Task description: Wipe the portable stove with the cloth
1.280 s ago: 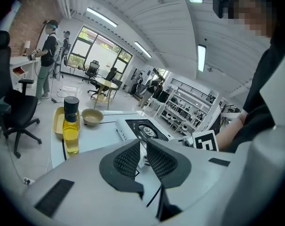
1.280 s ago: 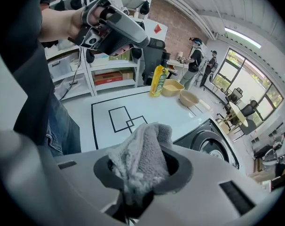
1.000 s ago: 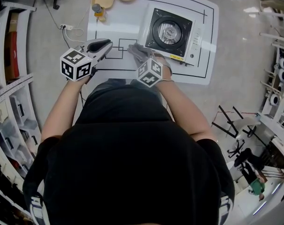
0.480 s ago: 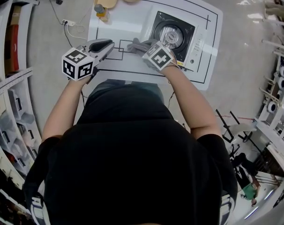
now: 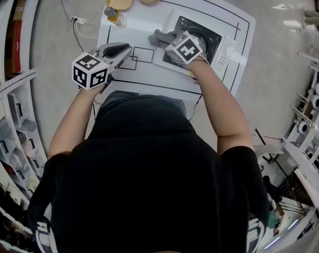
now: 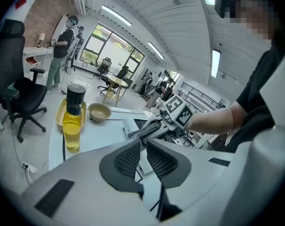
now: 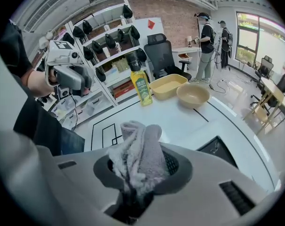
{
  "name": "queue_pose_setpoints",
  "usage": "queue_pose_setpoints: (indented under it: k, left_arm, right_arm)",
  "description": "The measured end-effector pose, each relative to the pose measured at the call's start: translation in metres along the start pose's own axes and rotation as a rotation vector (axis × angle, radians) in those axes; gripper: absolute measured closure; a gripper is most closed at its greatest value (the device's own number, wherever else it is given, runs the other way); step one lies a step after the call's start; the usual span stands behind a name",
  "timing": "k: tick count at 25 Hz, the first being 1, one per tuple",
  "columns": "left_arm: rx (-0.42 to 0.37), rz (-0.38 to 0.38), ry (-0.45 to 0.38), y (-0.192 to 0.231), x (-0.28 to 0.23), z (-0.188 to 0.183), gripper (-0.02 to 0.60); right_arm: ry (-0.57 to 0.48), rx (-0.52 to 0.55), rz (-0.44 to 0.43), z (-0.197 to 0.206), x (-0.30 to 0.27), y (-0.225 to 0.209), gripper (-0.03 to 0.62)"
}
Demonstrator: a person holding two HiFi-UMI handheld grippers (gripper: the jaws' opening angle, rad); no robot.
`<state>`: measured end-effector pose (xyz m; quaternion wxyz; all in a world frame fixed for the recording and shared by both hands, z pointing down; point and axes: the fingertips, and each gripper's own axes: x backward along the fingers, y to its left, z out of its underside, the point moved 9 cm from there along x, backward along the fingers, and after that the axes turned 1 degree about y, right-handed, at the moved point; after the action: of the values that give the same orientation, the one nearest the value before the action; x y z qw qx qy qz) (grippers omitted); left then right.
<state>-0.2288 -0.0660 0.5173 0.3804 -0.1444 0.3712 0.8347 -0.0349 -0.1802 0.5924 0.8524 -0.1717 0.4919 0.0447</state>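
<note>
We have swung our right tool (image 5: pixel 170 40), clamped on the grey cloth (image 5: pixel 158 36), from the desk (image 5: pixel 130 28) onto the portable stove (image 5: pixel 218 42); wiping can begin; our left tool (image 5: pixel 119 50) hovers closed and empty.

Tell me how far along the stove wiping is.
Done: the cloth is picked up and clamped in the right gripper. In hand: that gripper holds it at the left edge of the stove, beside the burner. Left: the wiping itself; no wiped patch can be told apart. The left gripper is shut and empty, off to the side over the table.
</note>
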Motion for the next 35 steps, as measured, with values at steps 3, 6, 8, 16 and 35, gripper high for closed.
queue_pose_setpoints:
  k: [3,6,8,16,35]
  left_arm:
    - [0.016,-0.002,0.007,0.003,-0.01,0.0,0.522]
    - [0.027,0.003,0.017,0.006,-0.019,0.0,0.522]
    - [0.03,0.01,0.027,0.006,-0.027,0.001,0.522]
    - [0.022,0.069,0.078,-0.006,-0.062,0.001,0.522]
    - [-0.014,0.135,0.156,-0.025,-0.111,-0.005,0.522]
  right_arm:
    - [-0.007,-0.008,0.007,-0.008,0.001,-0.023,0.48]
    - [-0.022,-0.028,0.014,-0.015,0.002,-0.046,0.48]
    - [-0.031,-0.042,0.023,-0.019,0.004,-0.06,0.48]
    - [-0.109,-0.171,0.032,-0.023,0.008,-0.111,0.48]
    - [-0.266,-0.55,0.04,0.033,0.054,-0.183,0.48]
